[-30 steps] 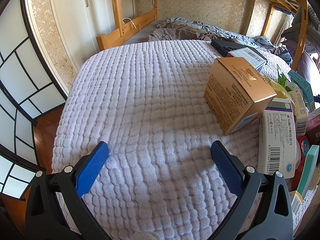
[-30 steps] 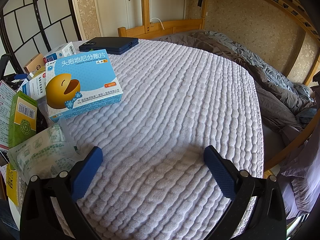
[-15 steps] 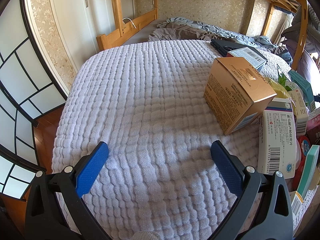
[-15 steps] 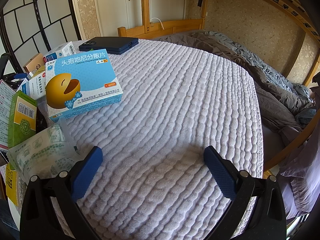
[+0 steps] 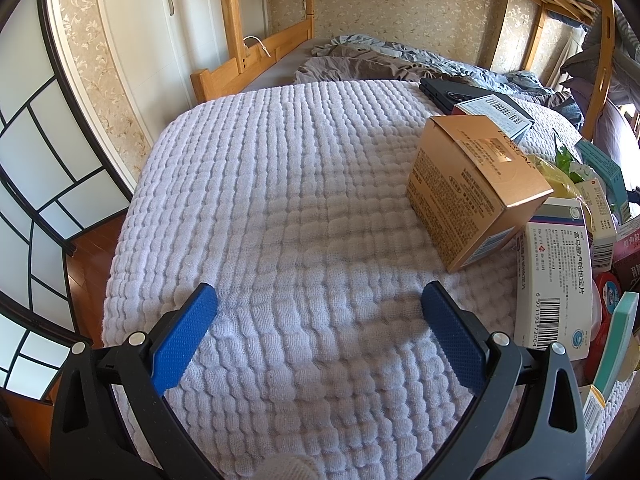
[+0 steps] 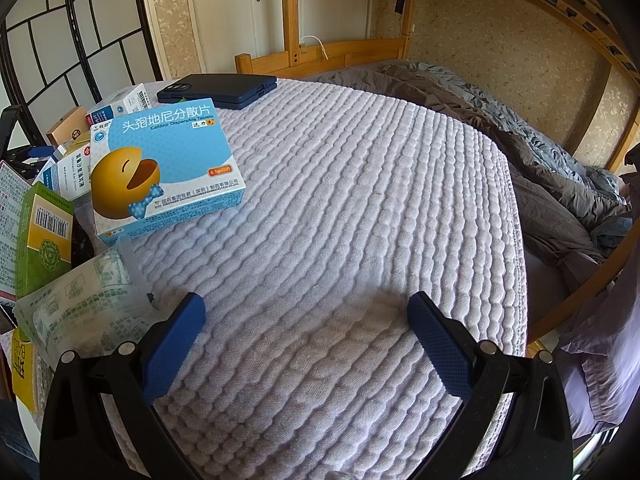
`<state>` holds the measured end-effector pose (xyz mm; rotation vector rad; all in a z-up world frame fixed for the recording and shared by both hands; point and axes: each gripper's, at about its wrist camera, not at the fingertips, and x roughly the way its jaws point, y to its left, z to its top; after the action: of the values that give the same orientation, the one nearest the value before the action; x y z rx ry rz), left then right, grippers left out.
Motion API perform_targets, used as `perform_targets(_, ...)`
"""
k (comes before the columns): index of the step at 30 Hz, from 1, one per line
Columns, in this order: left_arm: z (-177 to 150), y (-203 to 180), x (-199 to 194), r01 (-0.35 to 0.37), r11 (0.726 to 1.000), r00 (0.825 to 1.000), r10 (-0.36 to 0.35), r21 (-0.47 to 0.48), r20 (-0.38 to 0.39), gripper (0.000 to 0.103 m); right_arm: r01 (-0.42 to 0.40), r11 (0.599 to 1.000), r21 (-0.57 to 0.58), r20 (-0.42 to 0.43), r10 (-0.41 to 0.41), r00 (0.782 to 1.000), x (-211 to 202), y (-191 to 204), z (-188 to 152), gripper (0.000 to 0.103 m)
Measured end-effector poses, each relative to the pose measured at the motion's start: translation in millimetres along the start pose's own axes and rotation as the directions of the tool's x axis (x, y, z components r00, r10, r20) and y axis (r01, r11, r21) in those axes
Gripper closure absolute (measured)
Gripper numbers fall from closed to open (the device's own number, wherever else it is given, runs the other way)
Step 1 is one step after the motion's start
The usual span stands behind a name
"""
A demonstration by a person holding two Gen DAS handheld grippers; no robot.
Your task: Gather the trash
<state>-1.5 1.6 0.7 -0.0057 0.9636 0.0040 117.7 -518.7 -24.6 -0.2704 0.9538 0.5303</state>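
Observation:
A pile of empty packaging lies on a white quilted cloth (image 5: 288, 208). In the left wrist view a tan cardboard box (image 5: 476, 188) sits at the right, with a white medicine box (image 5: 554, 280) beside it. My left gripper (image 5: 318, 312) is open and empty over bare cloth, left of the tan box. In the right wrist view a blue medicine box with a yellow face (image 6: 164, 168) lies at the left, with a green box (image 6: 46, 240) and a clear plastic wrapper (image 6: 84, 304) nearer. My right gripper (image 6: 306, 320) is open and empty, right of the wrapper.
A dark blue flat case (image 6: 218, 88) lies at the far edge of the cloth, also in the left wrist view (image 5: 472, 96). Grey rumpled bedding (image 6: 560, 176) and a wooden bed frame (image 6: 320, 52) lie beyond. A paned screen (image 5: 36, 184) stands at the left.

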Motion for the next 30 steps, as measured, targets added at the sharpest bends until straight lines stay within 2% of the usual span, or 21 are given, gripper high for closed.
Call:
perform_targets(7, 4, 1, 2, -0.001, 1.0, 1.0, 0.001, 0.002, -0.016, 0.001, 0.003, 1.0, 0.004, -0.022, -0.003, 1.0, 1, 0, 5, 0.004)
perform_targets(9, 5, 0, 2, -0.009, 1.0, 1.0, 0.009, 0.002, -0.019, 0.001, 0.027, 1.0, 0.015, -0.029, -0.027, 0.999, -1, 1, 5, 0.004)
perform_targets(11, 6, -1, -2, -0.026, 1.0, 1.0, 0.026, 0.002, -0.012, 0.001, 0.09, 0.996, 0.024, -0.021, -0.09, 0.996, -6, 2, 5, 0.004)
perform_targets(13, 6, -1, -9, -0.042, 0.999, 0.999, 0.042, -0.005, 0.006, 0.001, 0.138, 0.989, 0.049, -0.003, -0.138, 0.99, -16, 3, 3, 0.004)
perform_targets(18, 9, 0, -43, -0.016, 1.0, 0.996, 0.018, -0.027, 0.084, 0.001, 0.198, 0.977, 0.078, 0.084, -0.204, 0.975, -58, 15, -5, 0.005)
perform_targets(21, 5, -10, -67, 0.029, 0.999, 0.992, -0.03, 0.013, 0.121, 0.002, 0.213, 0.975, 0.067, 0.142, -0.221, 0.965, -88, 31, -15, 0.01)
perform_targets(25, -6, -35, -94, 0.088, 0.989, 0.985, -0.104, 0.115, 0.141, 0.002, 0.118, 0.992, 0.044, 0.204, -0.125, 0.971, -128, 62, -27, 0.01)
perform_targets(30, -30, -76, -112, 0.148, 0.956, 0.977, -0.181, 0.254, 0.115, 0.002, 0.052, 0.995, -0.084, 0.193, -0.035, 0.981, -150, 128, -45, 0.01)
